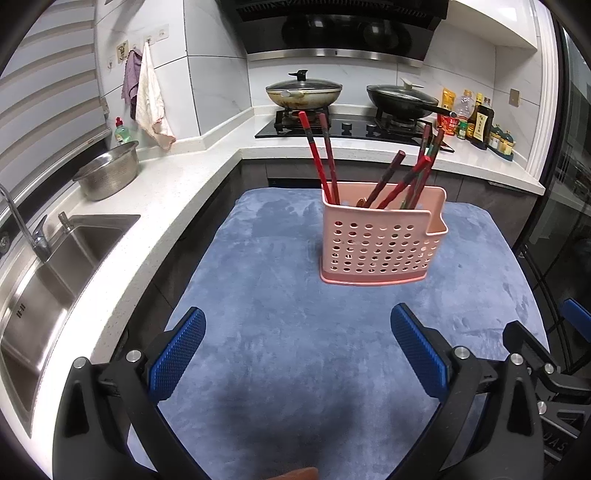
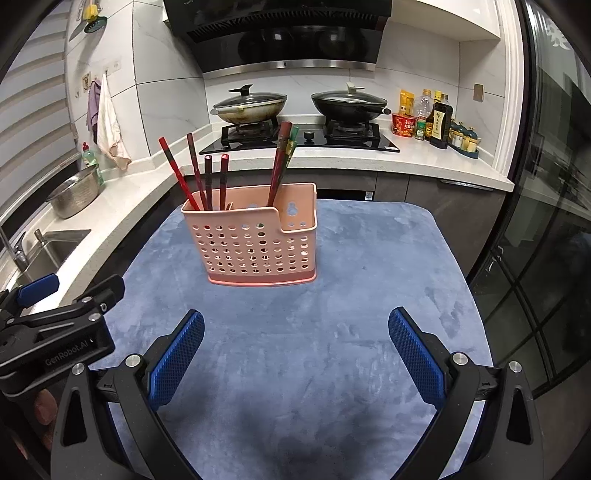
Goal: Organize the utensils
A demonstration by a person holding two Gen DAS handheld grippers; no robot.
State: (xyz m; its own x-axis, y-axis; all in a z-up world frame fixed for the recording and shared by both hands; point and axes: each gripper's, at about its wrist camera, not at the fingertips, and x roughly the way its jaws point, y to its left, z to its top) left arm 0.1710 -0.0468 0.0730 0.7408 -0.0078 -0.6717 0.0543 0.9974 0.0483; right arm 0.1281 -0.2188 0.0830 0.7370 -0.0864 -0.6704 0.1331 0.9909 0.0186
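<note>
Both the left gripper (image 1: 297, 345) and right gripper (image 2: 295, 345) hang spread and empty at lower frame, while red chopsticks (image 2: 184, 173) already stand in the perforated pink plastic holder (image 2: 255, 243) at centre, so the task appears finished, pending only withdrawal.

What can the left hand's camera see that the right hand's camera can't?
Only the left wrist view shows the whole sink basin and the curved tap above it. Only the right wrist view shows the yellow and green things hung high on the wall, and most of the glass door with dark bars. Both show the pink utensil holder with red chopsticks standing on the blue cloth, the two lidded pans on the stove, and each other's gripper: left gripper and right gripper, both open and empty.
</note>
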